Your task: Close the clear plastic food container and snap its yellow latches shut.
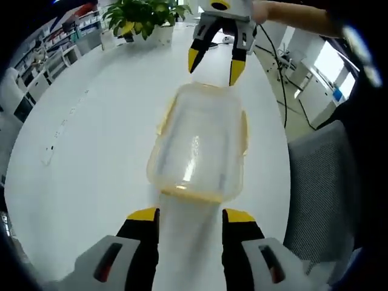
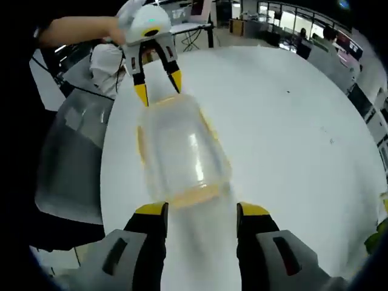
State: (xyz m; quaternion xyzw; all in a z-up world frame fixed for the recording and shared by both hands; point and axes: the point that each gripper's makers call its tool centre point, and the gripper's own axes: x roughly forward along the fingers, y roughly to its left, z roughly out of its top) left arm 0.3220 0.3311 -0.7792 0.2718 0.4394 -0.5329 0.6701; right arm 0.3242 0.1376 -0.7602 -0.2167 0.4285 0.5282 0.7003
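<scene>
Left gripper view: container (image 1: 200, 145) lies on white surface (image 1: 91, 151), lid on, just past left gripper (image 1: 189, 217), jaws spread, holding nothing.
Right gripper (image 1: 213, 62): at 12 o'clock beyond container, jaws spread.
Plant (image 1: 142, 15): at 11 o'clock, far edge.
Right gripper view: container sits between both grippers; chair (image 2: 73, 157) at 9 o'clock.

Both views face each other closely across the container (image 1: 199, 144) (shared, on a table (image 2: 291, 121)).
</scene>
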